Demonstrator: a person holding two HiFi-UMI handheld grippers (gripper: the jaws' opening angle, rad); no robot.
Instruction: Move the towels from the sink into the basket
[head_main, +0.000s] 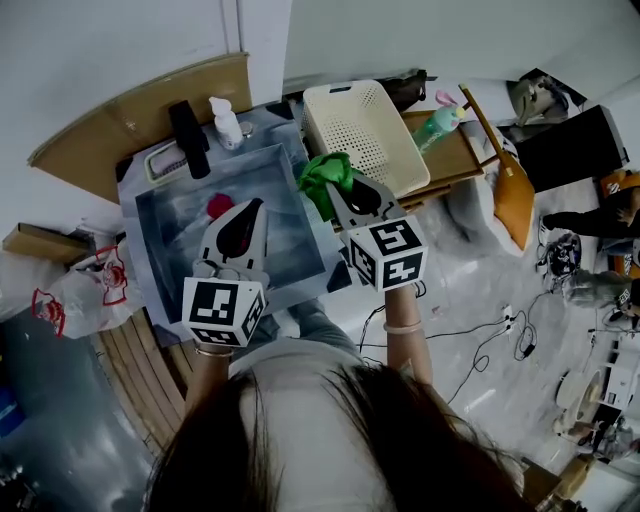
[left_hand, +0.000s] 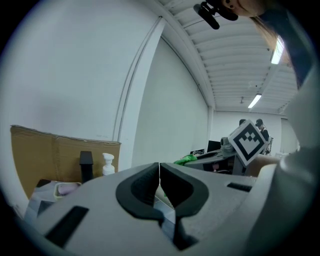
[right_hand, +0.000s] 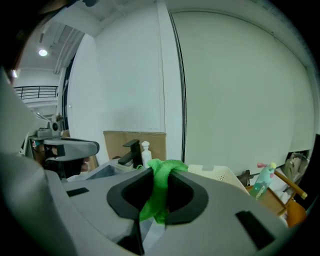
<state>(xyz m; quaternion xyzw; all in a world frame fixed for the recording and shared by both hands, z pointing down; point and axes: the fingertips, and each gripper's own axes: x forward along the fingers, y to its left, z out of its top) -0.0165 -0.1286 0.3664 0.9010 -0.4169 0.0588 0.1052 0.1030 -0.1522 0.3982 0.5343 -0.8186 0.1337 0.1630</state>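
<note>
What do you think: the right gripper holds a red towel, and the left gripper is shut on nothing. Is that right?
The colour is wrong: the towel in the right gripper is green, as the right gripper view shows. The left gripper is indeed shut on nothing.

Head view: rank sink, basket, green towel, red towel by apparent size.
1. grey square sink
2. cream perforated plastic basket
3. green cloth towel, raised nearer the camera, so it may look oversized
4. red towel, only partly visible

Behind left gripper (head_main: 256, 207), red towel (head_main: 219, 206) half hidden; shape unclear.
</note>
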